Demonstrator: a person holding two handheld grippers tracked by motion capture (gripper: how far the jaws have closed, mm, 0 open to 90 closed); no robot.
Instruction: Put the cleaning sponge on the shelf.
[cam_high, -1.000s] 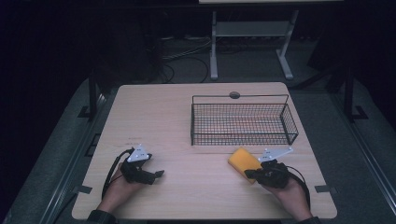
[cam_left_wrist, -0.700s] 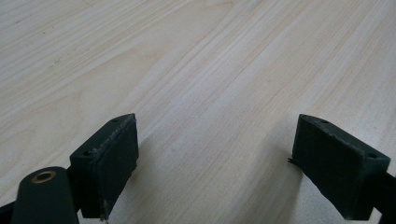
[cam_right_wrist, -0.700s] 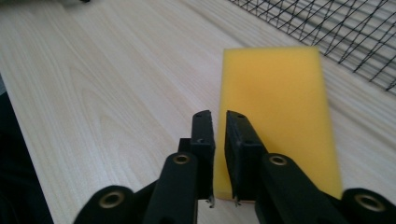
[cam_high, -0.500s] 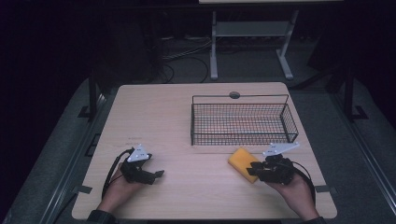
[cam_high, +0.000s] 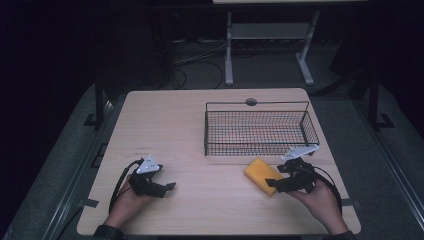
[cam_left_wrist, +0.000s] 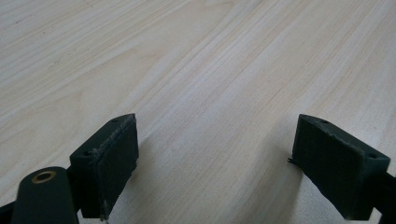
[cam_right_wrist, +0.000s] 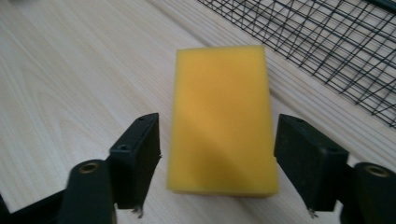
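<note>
A yellow sponge (cam_high: 261, 173) lies flat on the wooden table (cam_high: 175, 125), just in front of the wire basket (cam_high: 256, 150). My right gripper (cam_high: 272, 186) is at its near end. In the right gripper view the sponge (cam_right_wrist: 222, 116) sits between the jaws of the right gripper (cam_right_wrist: 219, 135). Those jaws have just been opening and stand a little off both sides of it. My left gripper (cam_high: 167, 182) rests near the table's front left. In its own view the left gripper (cam_left_wrist: 215, 140) is open over bare wood.
The black wire basket (cam_right_wrist: 327, 42) stands at the back right of the table, with nothing showing inside it. A round cable hole (cam_high: 251, 102) sits at the far edge. Beyond the table, a white stand (cam_high: 265, 35) and cables on a dark floor.
The right gripper's jaws have opened off the sponge, which now lies flat on the table. The right hand has lifted slightly. The left hand has not moved.
</note>
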